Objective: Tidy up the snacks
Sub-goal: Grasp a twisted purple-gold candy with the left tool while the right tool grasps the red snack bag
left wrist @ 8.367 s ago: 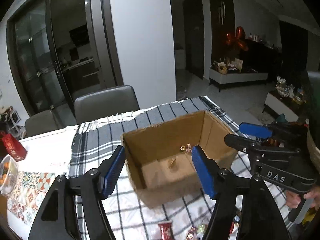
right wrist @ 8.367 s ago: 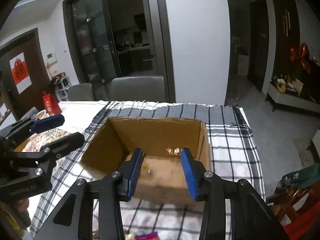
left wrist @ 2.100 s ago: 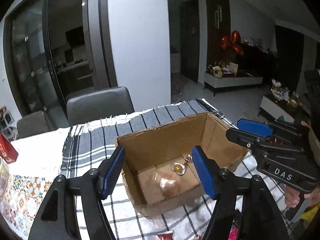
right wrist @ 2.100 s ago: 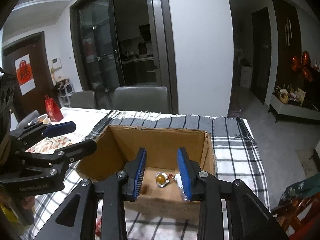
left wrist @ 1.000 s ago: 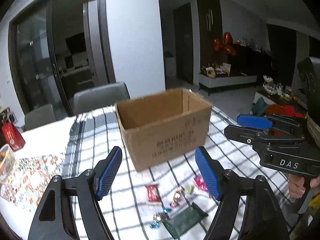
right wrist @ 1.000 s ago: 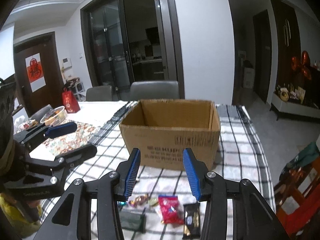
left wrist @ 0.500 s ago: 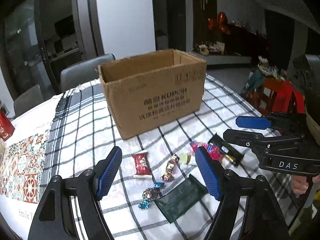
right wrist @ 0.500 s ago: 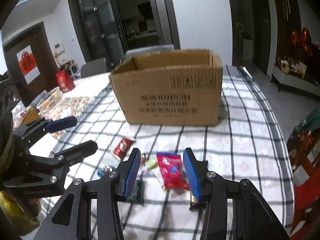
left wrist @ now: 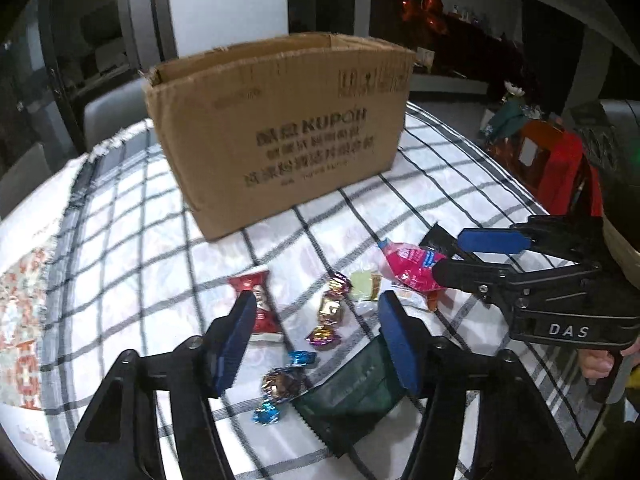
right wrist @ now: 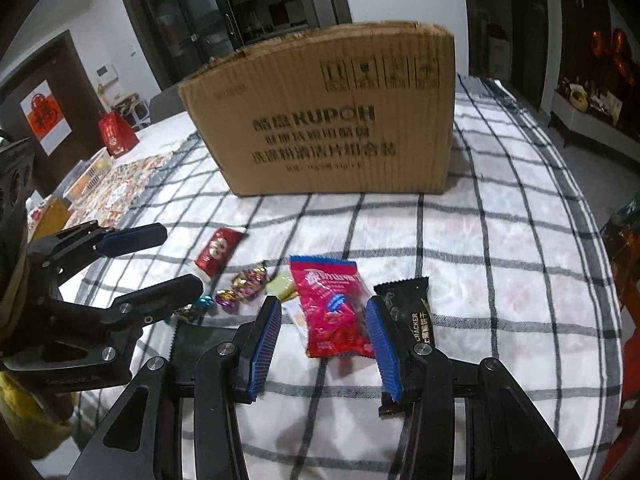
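Observation:
A cardboard box [left wrist: 280,136] [right wrist: 332,120] stands on the checked tablecloth [right wrist: 480,248]. Snacks lie in front of it: a red candy packet [left wrist: 258,304] [right wrist: 218,252], several foil candies [left wrist: 330,312] [right wrist: 244,284], a pink-red bag [right wrist: 332,312] [left wrist: 408,266], a black cracker bar [right wrist: 412,312] and a dark green packet [left wrist: 352,392]. My left gripper [left wrist: 316,344] is open and empty just above the foil candies. My right gripper [right wrist: 322,340] is open and empty, its jaws on either side of the pink-red bag, low over it.
A patterned mat [right wrist: 116,188] and a red gift bag [right wrist: 116,134] lie at the table's left. Grey chairs [left wrist: 108,116] stand behind the table. Red objects [left wrist: 556,160] are off the table's right edge.
Both grippers came down from above the box's opening to the snacks in front of it and moved closer to the table. Both stayed open and empty.

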`<state>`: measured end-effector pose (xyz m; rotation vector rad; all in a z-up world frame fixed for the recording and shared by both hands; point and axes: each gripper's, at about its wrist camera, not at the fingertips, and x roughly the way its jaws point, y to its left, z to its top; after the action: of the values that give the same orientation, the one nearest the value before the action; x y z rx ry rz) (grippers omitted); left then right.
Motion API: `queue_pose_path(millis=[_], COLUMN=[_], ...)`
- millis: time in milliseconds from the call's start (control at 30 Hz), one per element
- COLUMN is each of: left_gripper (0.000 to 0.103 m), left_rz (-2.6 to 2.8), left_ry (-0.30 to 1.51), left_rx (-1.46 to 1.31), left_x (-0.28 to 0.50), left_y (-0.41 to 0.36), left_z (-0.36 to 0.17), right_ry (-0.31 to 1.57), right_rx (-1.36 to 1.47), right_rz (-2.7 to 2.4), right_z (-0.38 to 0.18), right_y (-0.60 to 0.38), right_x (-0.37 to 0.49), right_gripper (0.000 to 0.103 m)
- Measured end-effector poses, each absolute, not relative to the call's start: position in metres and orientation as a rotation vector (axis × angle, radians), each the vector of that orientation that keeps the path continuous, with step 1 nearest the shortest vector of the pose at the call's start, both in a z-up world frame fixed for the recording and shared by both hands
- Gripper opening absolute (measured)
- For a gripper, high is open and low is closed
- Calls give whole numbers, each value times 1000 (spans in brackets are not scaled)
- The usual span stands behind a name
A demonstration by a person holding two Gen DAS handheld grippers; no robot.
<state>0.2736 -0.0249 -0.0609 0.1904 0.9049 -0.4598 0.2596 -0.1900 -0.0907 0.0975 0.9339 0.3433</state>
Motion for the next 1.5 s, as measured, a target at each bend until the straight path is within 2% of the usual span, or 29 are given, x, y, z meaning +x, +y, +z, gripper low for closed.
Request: queue_pose_path(millis=[533, 800, 867, 1133, 1500], left_gripper=[40, 25, 18, 17, 17], left_rz=[-488, -479, -479, -459, -436], left_ry=[1035, 1062, 1063, 1064, 999], left_rx=[127, 90, 92, 69, 42], left_x=[300, 304, 304, 303, 286], left_y=[-38, -39, -39, -33, -23], left_z=[-101, -109, -108, -107, -74], right_ry=[998, 1036, 1028, 999, 929], right_rx=[161, 220, 207, 169, 144], right_rz=[354, 378, 379, 363, 353], right_z=[-116, -127, -126, -120, -94], right_y=[-193, -195, -193, -187, -189], right_x=[281, 290, 289, 283, 271], right_gripper=[45, 45, 45, 42, 42])
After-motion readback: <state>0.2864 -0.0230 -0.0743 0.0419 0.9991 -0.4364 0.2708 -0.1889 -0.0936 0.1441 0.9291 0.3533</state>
